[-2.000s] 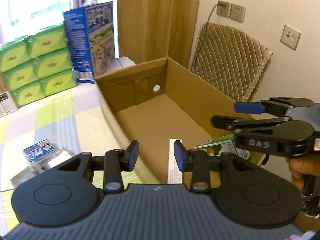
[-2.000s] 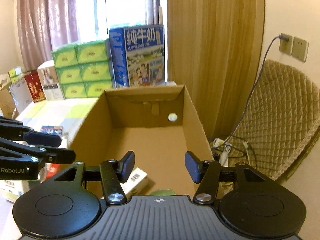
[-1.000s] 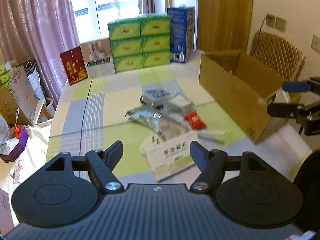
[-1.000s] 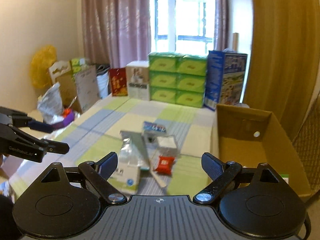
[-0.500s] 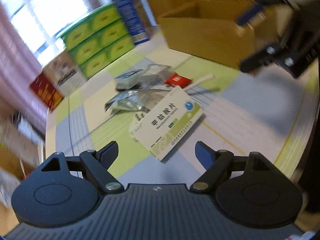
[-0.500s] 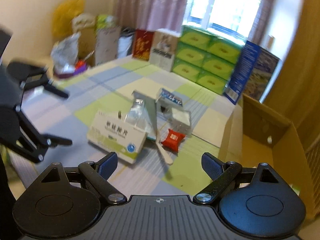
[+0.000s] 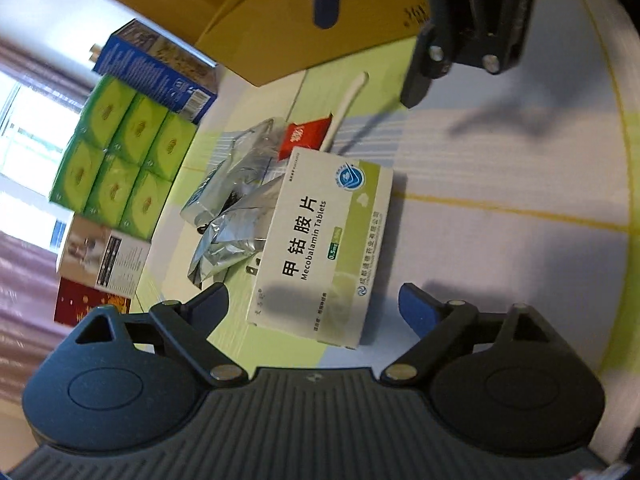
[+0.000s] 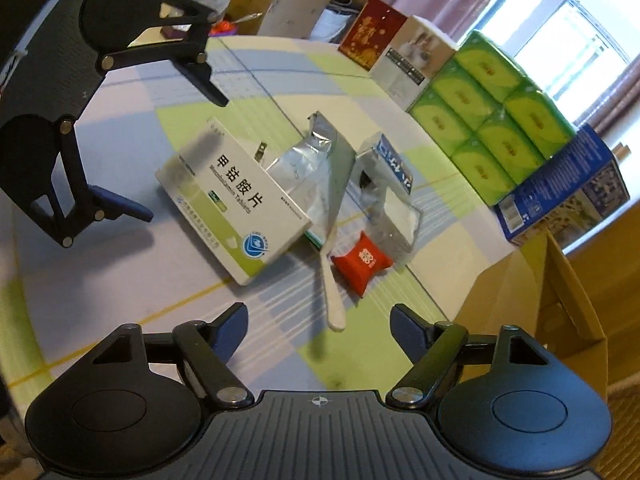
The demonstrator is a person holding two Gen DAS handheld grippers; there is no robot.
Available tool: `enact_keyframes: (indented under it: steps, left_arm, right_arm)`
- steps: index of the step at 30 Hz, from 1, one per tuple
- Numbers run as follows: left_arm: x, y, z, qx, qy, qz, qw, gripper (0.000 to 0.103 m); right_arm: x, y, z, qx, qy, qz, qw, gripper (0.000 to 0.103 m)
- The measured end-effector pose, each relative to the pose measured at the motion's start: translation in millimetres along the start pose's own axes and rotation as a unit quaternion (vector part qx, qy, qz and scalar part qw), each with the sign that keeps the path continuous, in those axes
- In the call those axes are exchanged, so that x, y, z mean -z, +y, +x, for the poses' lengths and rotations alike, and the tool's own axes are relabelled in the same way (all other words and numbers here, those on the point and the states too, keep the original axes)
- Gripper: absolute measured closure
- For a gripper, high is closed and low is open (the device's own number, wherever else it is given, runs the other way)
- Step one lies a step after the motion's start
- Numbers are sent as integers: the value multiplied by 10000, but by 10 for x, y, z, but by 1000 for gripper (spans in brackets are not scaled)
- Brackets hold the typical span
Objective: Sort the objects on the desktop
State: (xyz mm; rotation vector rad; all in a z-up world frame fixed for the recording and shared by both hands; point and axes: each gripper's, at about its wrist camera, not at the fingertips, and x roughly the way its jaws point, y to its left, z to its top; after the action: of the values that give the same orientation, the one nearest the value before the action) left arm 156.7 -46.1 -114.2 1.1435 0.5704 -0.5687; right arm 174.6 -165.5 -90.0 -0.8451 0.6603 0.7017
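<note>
table (image 8: 120, 280): flat top under a smooth cloth with big pastel checks in lilac, lime and white, thin yellow lines running through it
cardboard box (image 8: 560, 300): plain brown corrugated carton, open top, sitting at the table's edge by the right gripper; only a corner and wall show, so can't see what's inside
tissue packs (image 8: 492, 120): stack of soft-looking green blocks in glossy wrap, at the far side by the window
blue carton (image 8: 568, 196): tall printed cardboard box, standing just beside the tissue packs
medicine box (image 7: 320, 248): flat white-and-green card rectangle, "Mecobalamin Tablets" on it, lying face up mid-table; one long edge overlaps the foil bag
foil bag (image 8: 316, 168): crinkly silver pouch, creased and shiny, partly tucked under the medicine box
clear pack (image 8: 388, 188): see-through plastic wrapper with a blue label, right next to the foil bag
red packet (image 8: 362, 258): small puffy pillow-shaped sachet, glossy, touching the spoon's side
spoon (image 8: 330, 280): slim white plastic stick shape, handle end pointing at the right gripper
left gripper (image 7: 312, 304): black plastic with blue pads, fingers spread wide and holding nothing, hanging right above the near end of the medicine box
right gripper (image 8: 318, 322): same build, fingers also wide apart and empty, hovering over the spoon's handle end
</note>
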Motion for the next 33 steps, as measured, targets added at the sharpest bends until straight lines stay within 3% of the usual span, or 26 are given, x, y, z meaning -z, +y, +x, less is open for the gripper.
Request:
enact_keyframes:
  steps: [9,16,19,25,33]
  left_arm:
    - [-51,-25,249,48,-40,145,9999,14]
    - [-90,-21,340,104,-93,122,9998,23]
    - [-107,15,358,173,-73,112,9998,30]
    - [-108,31,350,202,-64,104,9997,31]
    - [-102,14,212,354,79,-237,9991,32]
  right_arm:
    - [-62,28,369,158,112,-337,9992,48]
    - [-126,8,666,227,265,-432,9985,60]
    - [-144,-11,744,248,321,-435,9982,70]
    - [-168,1,796,276,389,-393,9981,93]
    - [-126,29,546,263,384,249,9986,97]
